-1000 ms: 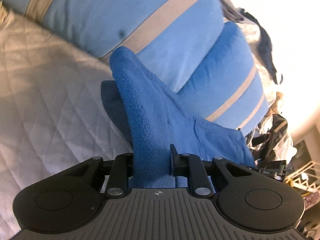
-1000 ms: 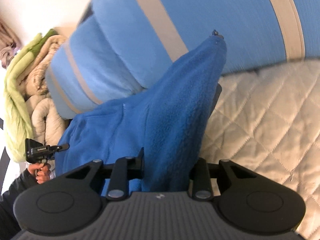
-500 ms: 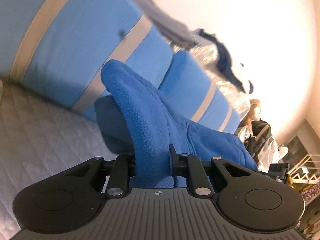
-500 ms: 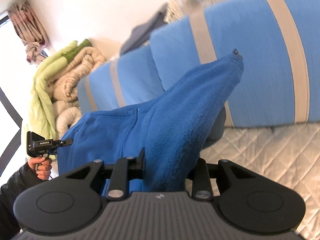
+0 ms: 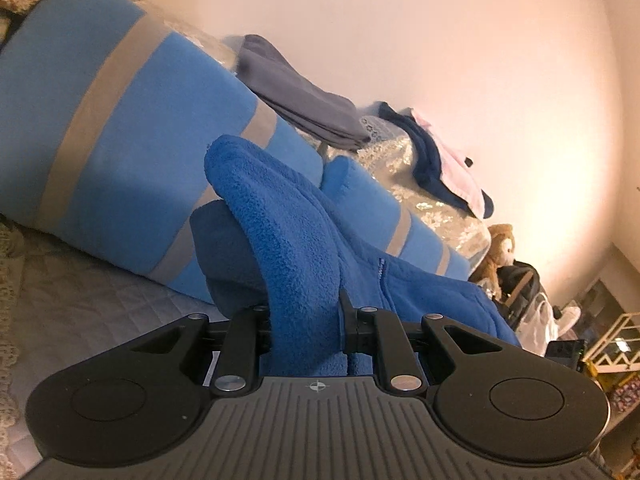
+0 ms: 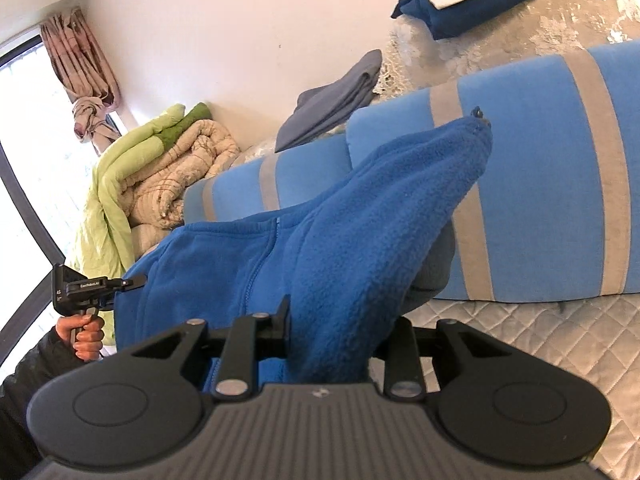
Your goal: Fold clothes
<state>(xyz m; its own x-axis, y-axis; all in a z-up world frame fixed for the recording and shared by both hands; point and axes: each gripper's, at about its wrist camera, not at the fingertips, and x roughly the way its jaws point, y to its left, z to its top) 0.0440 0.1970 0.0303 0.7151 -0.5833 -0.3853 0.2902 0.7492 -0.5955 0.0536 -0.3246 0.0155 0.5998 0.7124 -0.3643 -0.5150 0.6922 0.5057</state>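
A blue fleece jacket [image 5: 304, 248] with a front zip hangs stretched between both grippers above the bed. My left gripper [image 5: 306, 320] is shut on one bunched edge of it, and the fleece rises out of the jaws in a thick fold. My right gripper [image 6: 336, 320] is shut on the other edge of the blue fleece jacket [image 6: 360, 232], whose corner stands up past the jaws. In the right wrist view the left gripper [image 6: 104, 282] shows at the far left, held by a person's hand [image 6: 86, 334]. The fingertips are buried in fleece.
A quilted white bedspread [image 6: 540, 344] lies below. Blue pillows with grey stripes [image 5: 120, 152] [image 6: 560, 184] stand behind the jacket. Folded grey [image 5: 296, 96] and navy garments [image 5: 432, 160] rest on a covered headboard ledge. Rolled bedding [image 6: 160, 168] and a window are at the left.
Both grippers have risen with the jacket, so the views now take in the wall and headboard ledge instead of mostly pillow and bedspread. The grips have not changed.
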